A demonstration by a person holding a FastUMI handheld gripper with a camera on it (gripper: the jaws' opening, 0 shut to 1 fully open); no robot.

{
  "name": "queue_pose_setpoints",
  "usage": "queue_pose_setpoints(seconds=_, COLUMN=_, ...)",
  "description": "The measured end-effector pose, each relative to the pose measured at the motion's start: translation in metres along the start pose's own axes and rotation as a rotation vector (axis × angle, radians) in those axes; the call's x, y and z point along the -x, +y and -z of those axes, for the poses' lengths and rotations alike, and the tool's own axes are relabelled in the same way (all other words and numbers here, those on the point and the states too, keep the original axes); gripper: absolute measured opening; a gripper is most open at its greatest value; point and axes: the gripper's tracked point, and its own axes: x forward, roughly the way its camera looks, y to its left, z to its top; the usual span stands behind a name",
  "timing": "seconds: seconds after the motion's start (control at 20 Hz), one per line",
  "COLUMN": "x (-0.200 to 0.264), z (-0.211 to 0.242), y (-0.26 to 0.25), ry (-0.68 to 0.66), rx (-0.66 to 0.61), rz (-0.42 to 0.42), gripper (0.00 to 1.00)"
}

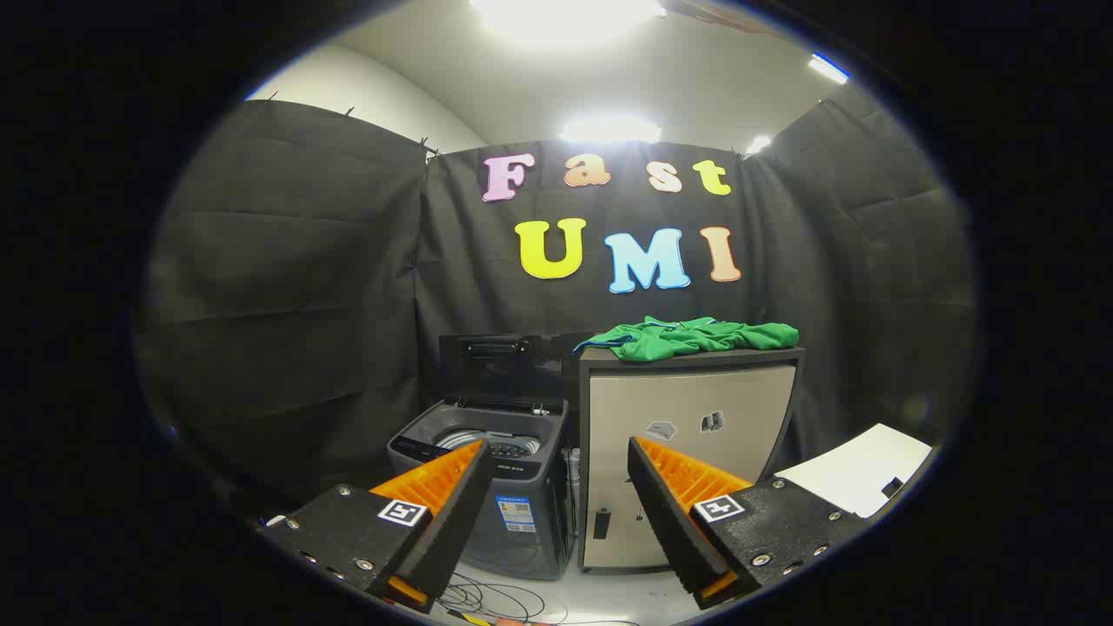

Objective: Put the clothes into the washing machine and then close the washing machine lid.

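Observation:
A green garment lies crumpled on top of a beige cabinet, well beyond my fingers. Left of the cabinet stands a grey top-loading washing machine with its dark lid raised upright at the back, so the drum opening shows. My gripper is open, its two orange-and-black fingers spread wide with nothing between them. The left fingertip overlaps the washer's front rim in the picture; the right fingertip sits in front of the cabinet door.
Black cloth walls close the booth on the left, back and right. A white sheet lies on a surface right of the cabinet. Loose cables trail on the pale floor in front of the washer.

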Motion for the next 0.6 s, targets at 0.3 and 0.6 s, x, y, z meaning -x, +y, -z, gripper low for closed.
queue_pose_setpoints(seconds=0.3, x=0.006, z=-0.002, y=0.001, ry=0.0, rx=-0.004, rz=0.004, gripper=0.96)
queue_pose_setpoints(seconds=0.6, x=0.011, z=-0.002, y=-0.001, ry=0.004, rx=-0.007, rz=0.01, gripper=0.96)
